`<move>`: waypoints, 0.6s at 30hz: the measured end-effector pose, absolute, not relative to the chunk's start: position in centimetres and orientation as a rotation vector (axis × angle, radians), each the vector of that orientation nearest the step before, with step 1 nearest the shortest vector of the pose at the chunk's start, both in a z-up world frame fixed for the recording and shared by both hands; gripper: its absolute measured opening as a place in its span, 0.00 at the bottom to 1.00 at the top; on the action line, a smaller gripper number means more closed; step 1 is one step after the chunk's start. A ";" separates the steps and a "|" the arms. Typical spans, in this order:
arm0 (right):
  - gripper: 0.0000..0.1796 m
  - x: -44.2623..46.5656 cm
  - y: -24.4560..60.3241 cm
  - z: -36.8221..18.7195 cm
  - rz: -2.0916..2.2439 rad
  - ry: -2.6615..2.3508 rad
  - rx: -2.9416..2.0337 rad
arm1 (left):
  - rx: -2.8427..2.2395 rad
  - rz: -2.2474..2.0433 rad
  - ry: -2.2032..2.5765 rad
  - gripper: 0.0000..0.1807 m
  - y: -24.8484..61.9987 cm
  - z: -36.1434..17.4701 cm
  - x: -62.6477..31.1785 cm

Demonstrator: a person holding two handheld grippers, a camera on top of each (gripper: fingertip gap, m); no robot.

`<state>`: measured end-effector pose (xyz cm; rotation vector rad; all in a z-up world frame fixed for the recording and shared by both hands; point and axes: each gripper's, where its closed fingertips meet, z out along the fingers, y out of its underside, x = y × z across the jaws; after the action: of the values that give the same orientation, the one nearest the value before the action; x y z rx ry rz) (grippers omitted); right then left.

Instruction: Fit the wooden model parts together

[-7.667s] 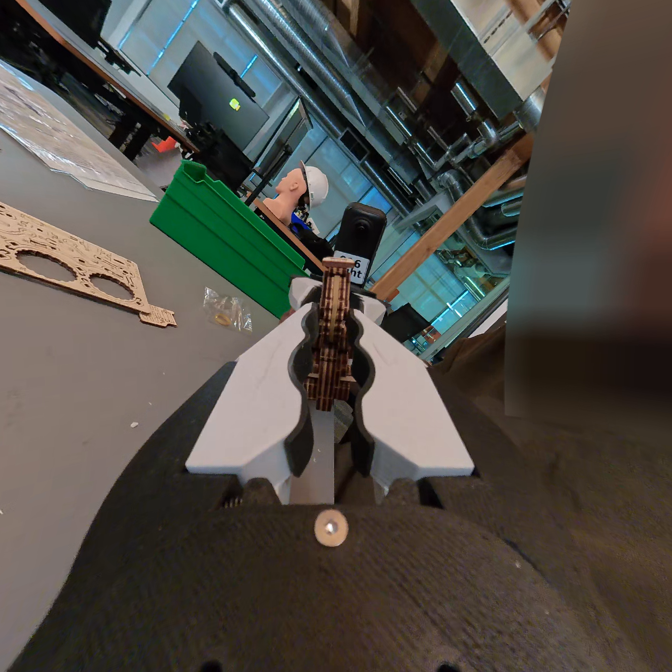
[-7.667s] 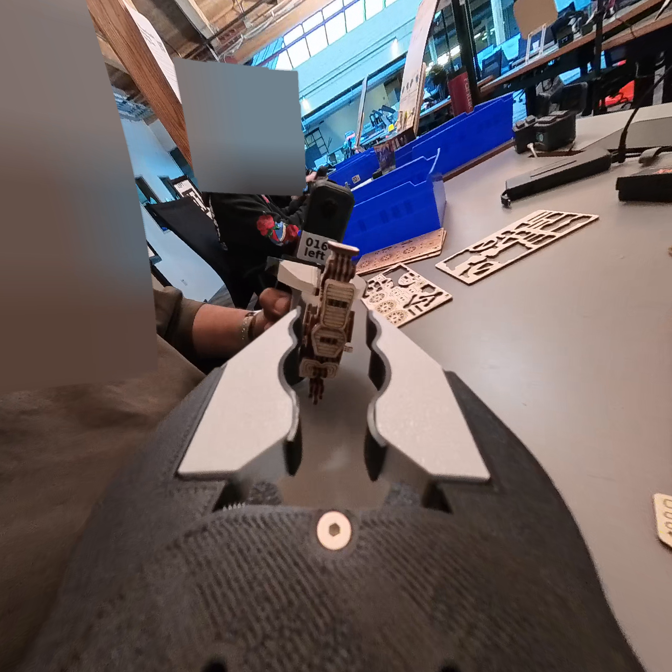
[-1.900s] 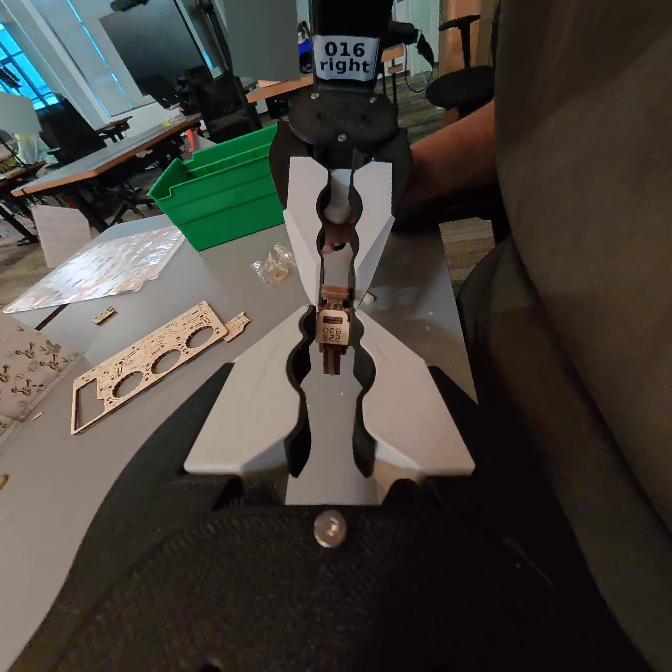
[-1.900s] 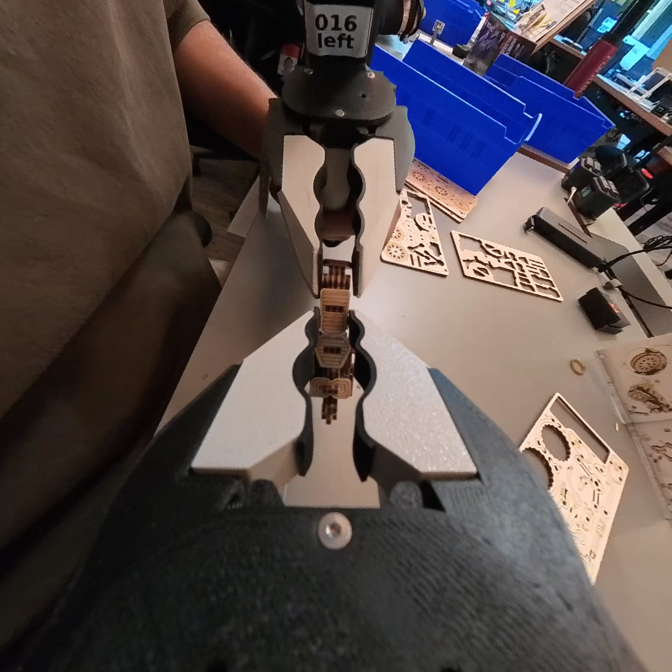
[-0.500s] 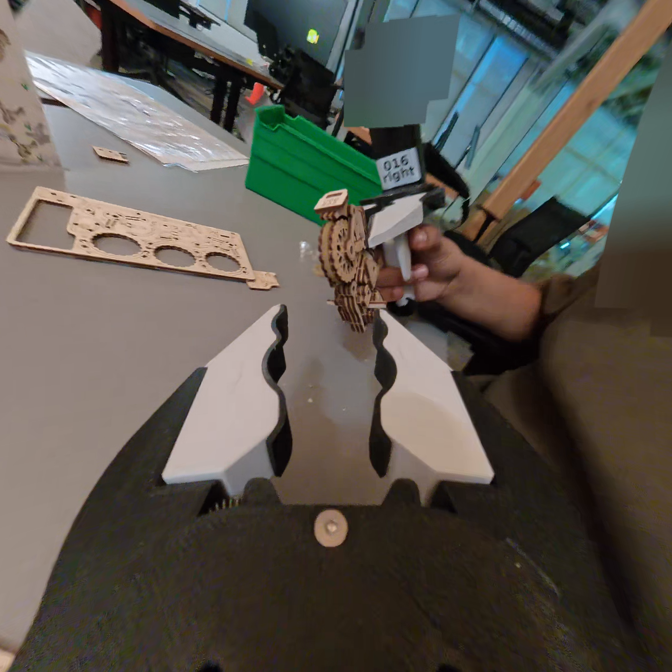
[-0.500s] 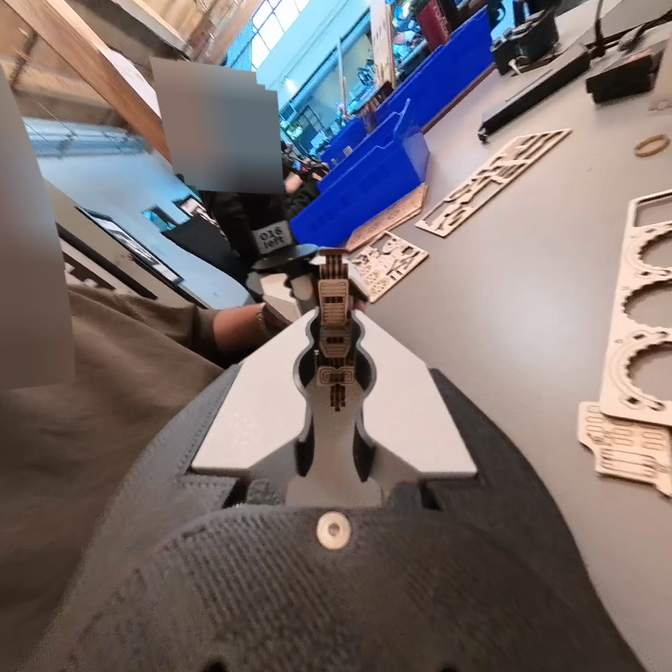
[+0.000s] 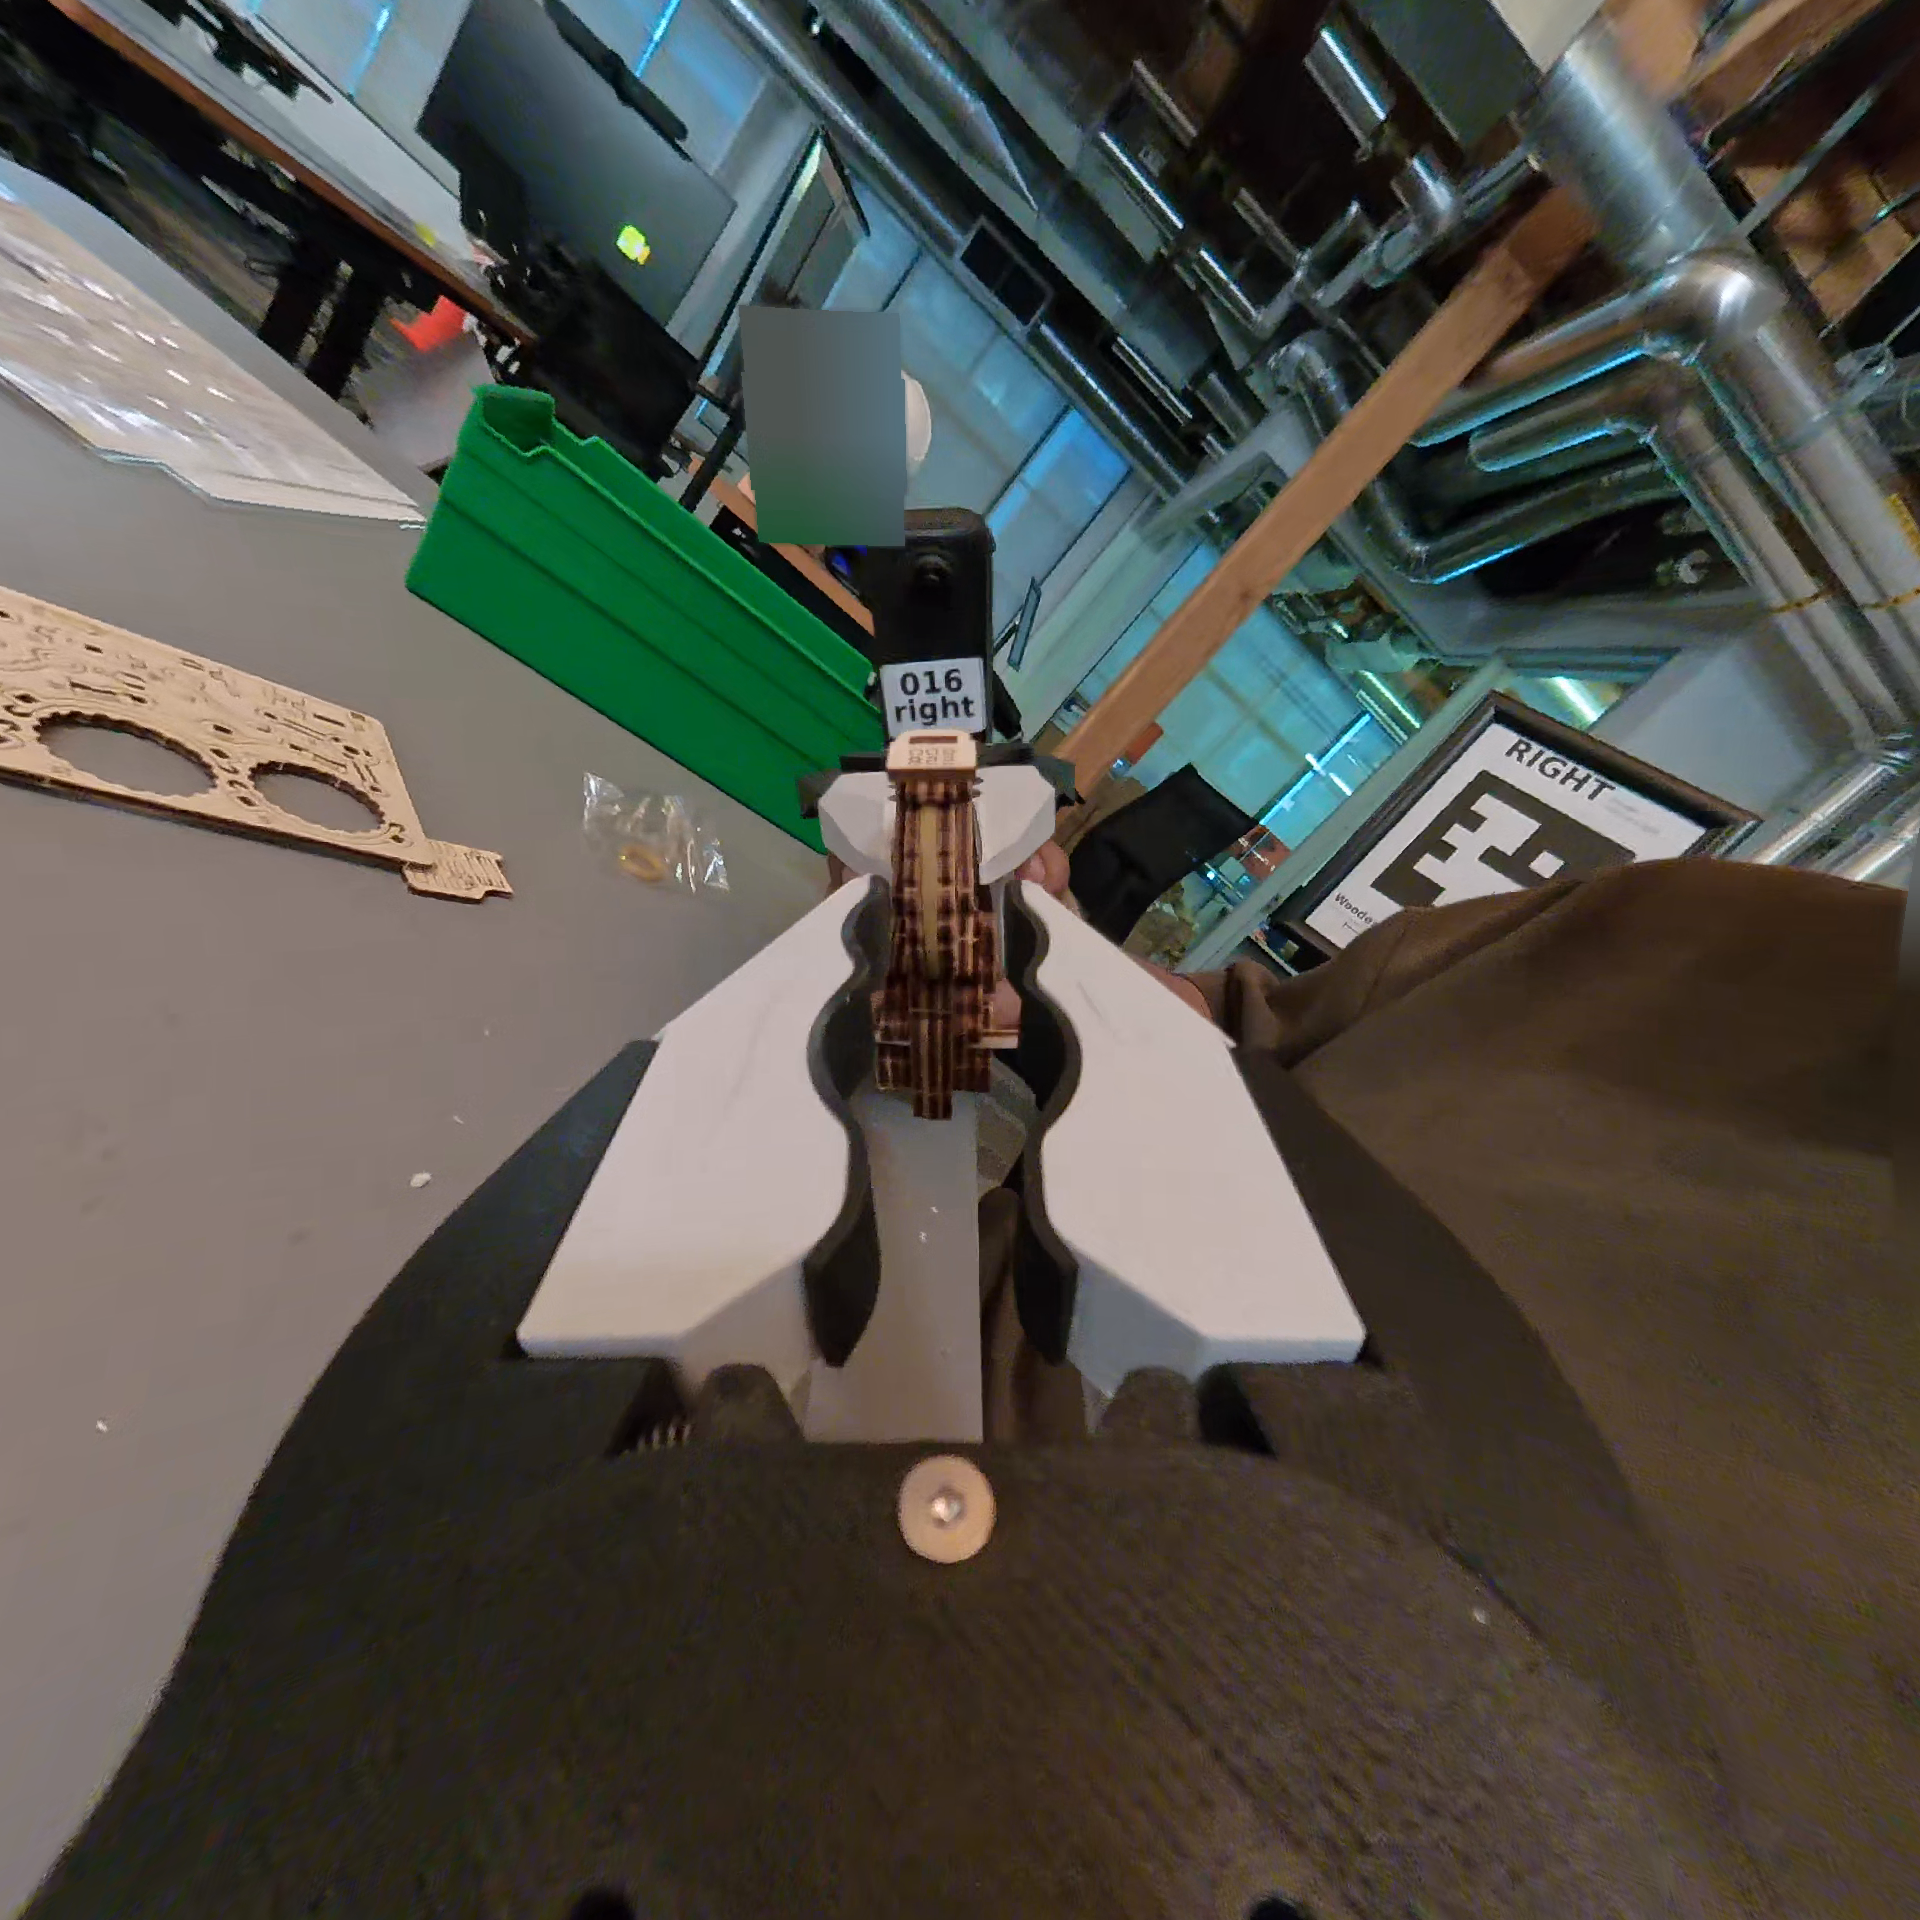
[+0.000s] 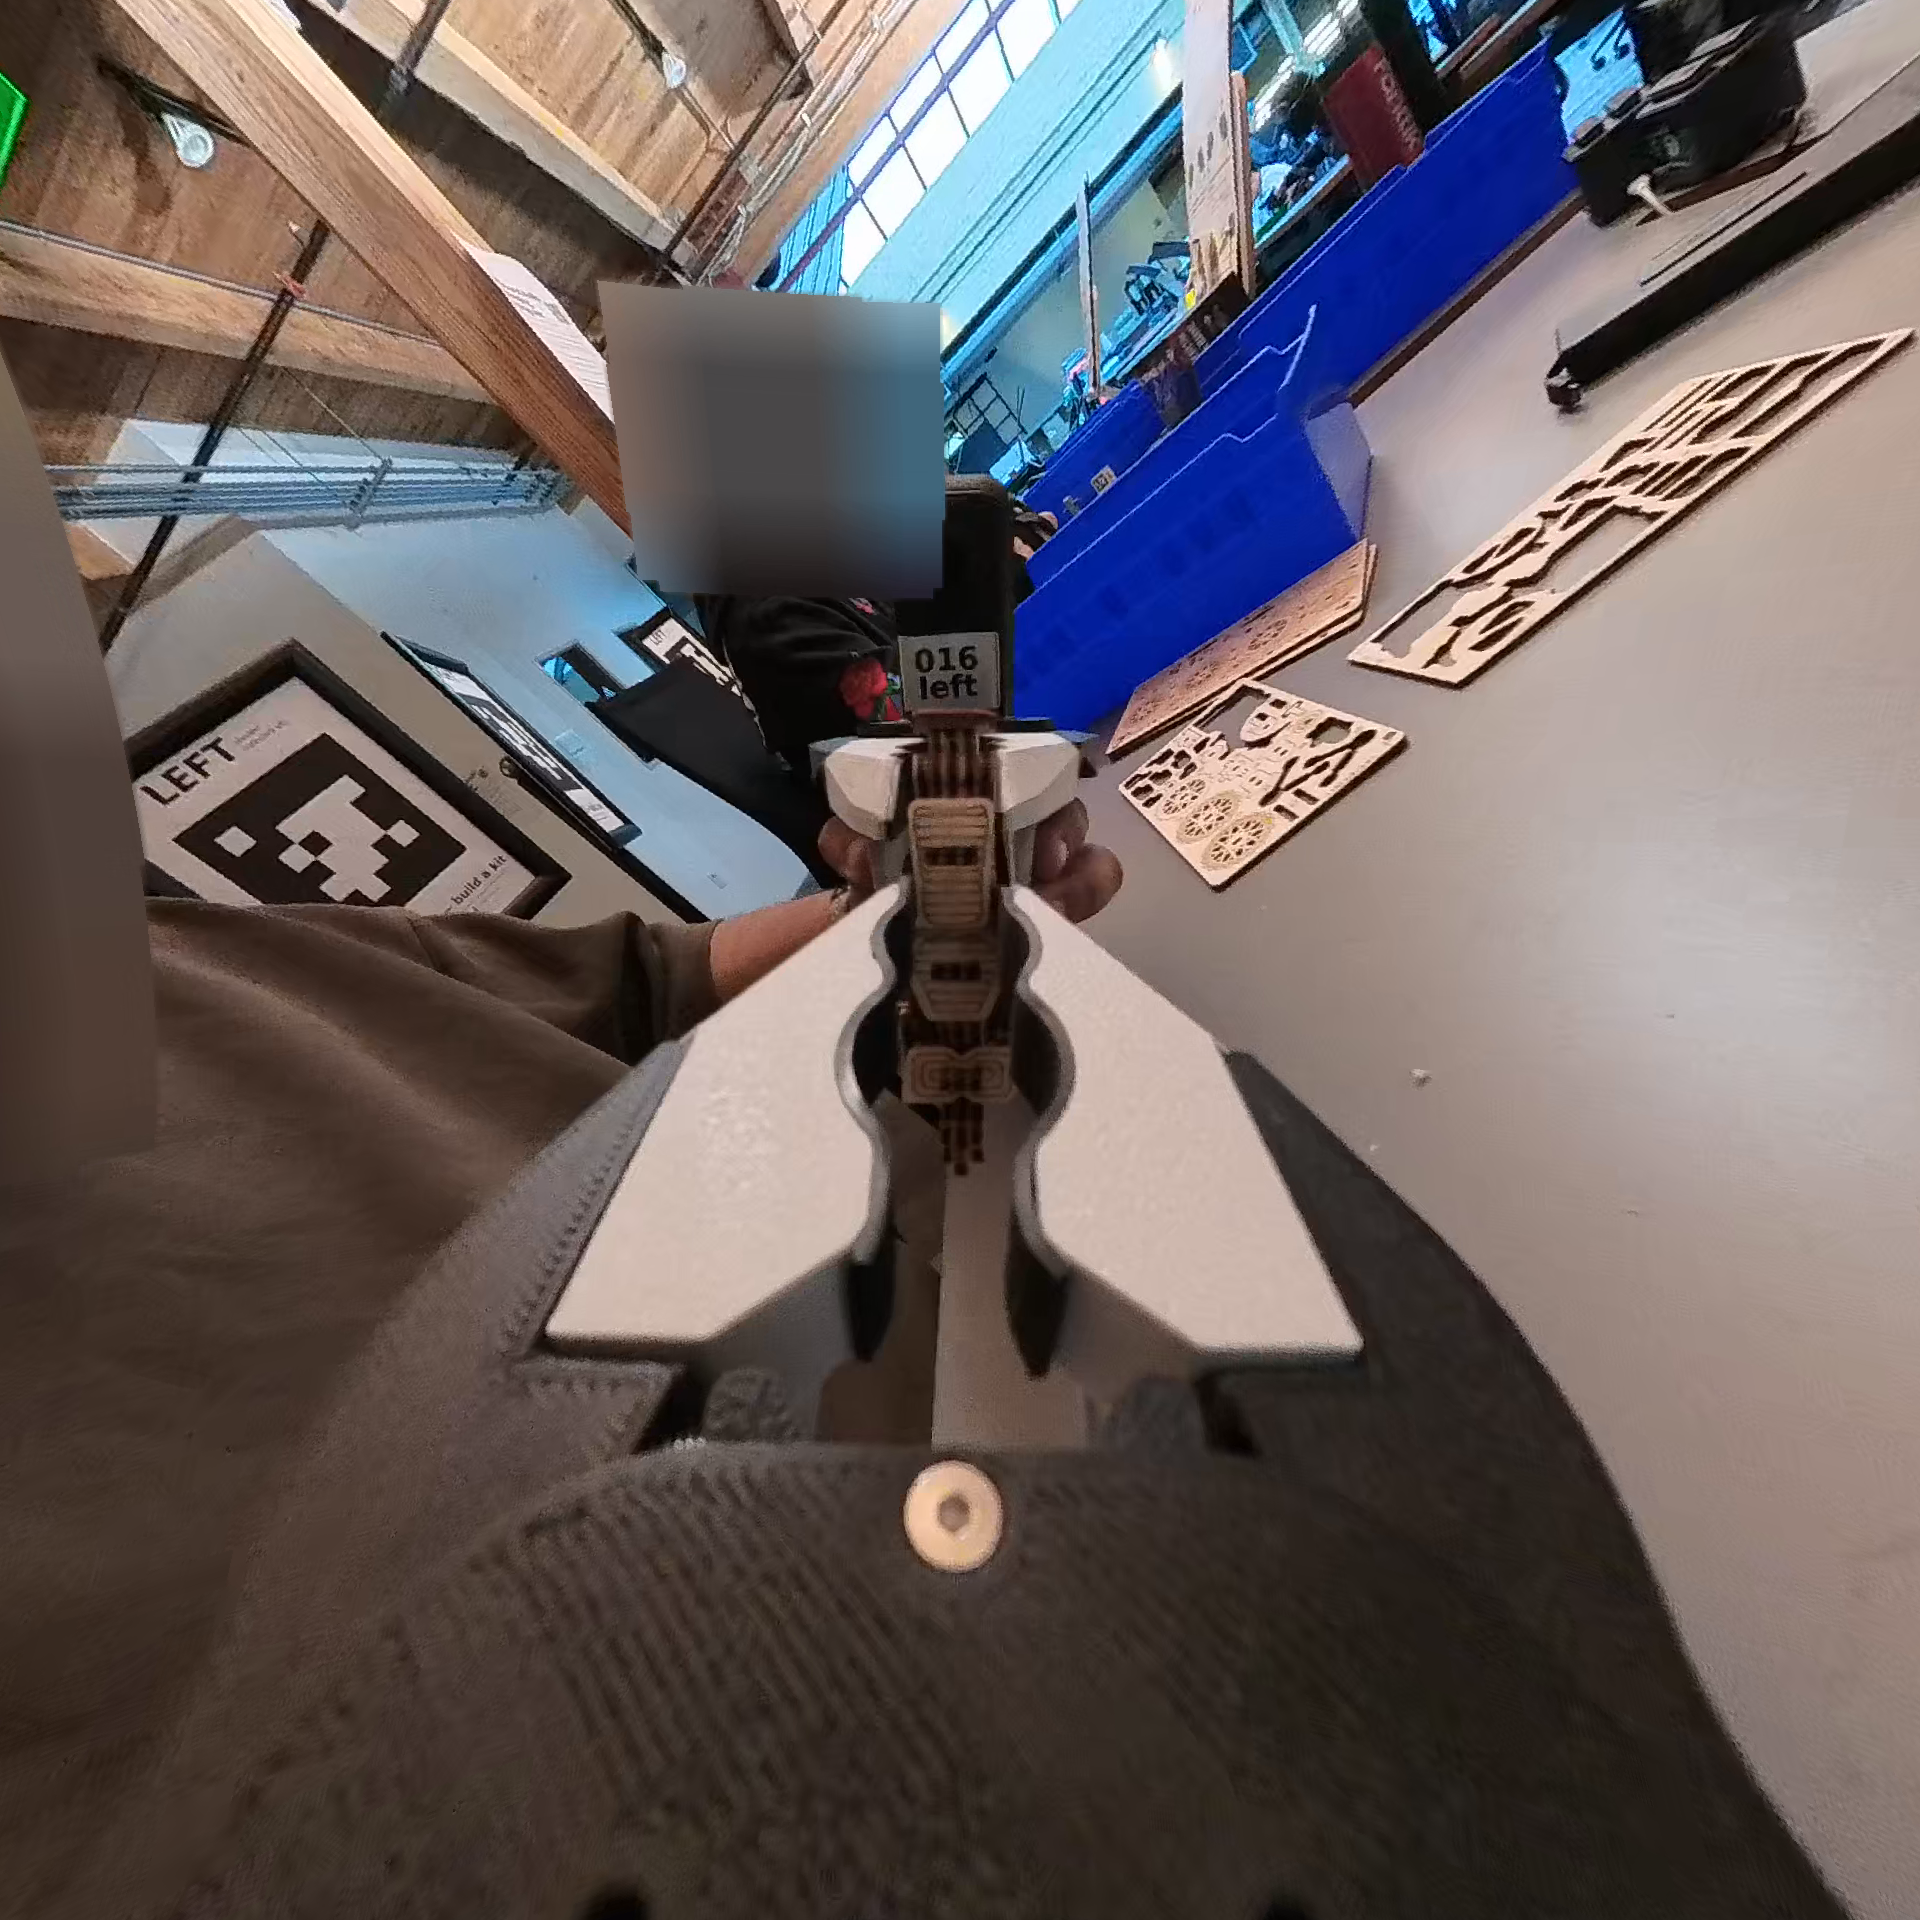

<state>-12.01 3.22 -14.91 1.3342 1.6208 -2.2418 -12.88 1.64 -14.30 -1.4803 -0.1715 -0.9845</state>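
Note:
A small wooden model (image 7: 930,956) of stacked laser-cut layers is held in the air over the near edge of the grey table (image 7: 260,1091). My left gripper (image 7: 940,904) is shut on its near end. My right gripper (image 7: 935,821) faces it head-on from the far side, shut on the other end. In the right wrist view the model (image 8: 948,862) stands upright between my right gripper's (image 8: 951,904) fingers, and the left gripper (image 8: 951,790) clamps its far end, with a hand behind it.
A green bin (image 7: 623,623), a wooden sheet with round holes (image 7: 208,769) and a small plastic bag (image 7: 655,842) lie on the left side. Blue bins (image 8: 1195,540) and cut-out wooden sheets (image 8: 1257,779) (image 8: 1621,509) lie on the right side. The person's brown-clad body (image 7: 1558,1143) is close by. My two grippers' fingertips are within a few centimetres of each other.
Half a second ago my left gripper was open beside the model, which only the right gripper held. Now it has lined up head-on and closed on the model.

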 end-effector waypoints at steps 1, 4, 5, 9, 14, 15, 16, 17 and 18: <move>0.07 -11.9 3.2 -15.0 -2.242 1.635 1.336 | -1.488 -0.978 -0.172 0.11 1.7 -14.5 -12.8; 0.07 -11.8 3.3 -15.0 -2.248 1.664 1.336 | -1.498 -0.959 -0.177 0.09 2.0 -14.9 -12.9; 0.07 -11.8 3.3 -15.0 -2.250 1.671 1.340 | -1.501 -0.956 -0.181 0.09 2.0 -15.0 -12.9; 0.07 -11.9 3.4 -15.4 -2.240 1.683 1.349 | -1.508 -0.942 -0.177 0.07 2.1 -15.2 -12.9; 0.07 -12.2 3.4 -15.6 -2.241 1.648 1.351 | -1.506 -0.920 -0.178 0.06 2.2 -15.2 -13.4; 0.07 -12.3 3.3 -15.7 -2.240 1.645 1.354 | -1.503 -0.914 -0.183 0.06 2.2 -15.2 -13.6; 0.07 -12.3 3.3 -15.8 -2.240 1.640 1.358 | -1.500 -0.909 -0.192 0.06 2.2 -15.1 -13.7; 0.07 -12.4 3.2 -15.8 -2.238 1.636 1.363 | -1.501 -0.895 -0.210 0.05 2.3 -15.2 -14.0; 0.07 -12.5 3.2 -15.9 -2.236 1.633 1.367 | -1.503 -0.885 -0.215 0.05 2.3 -15.3 -14.1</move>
<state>-12.47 3.19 -15.93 1.3670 1.6334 -2.2360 -14.08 2.31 -15.27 -1.5035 -0.2154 -0.8855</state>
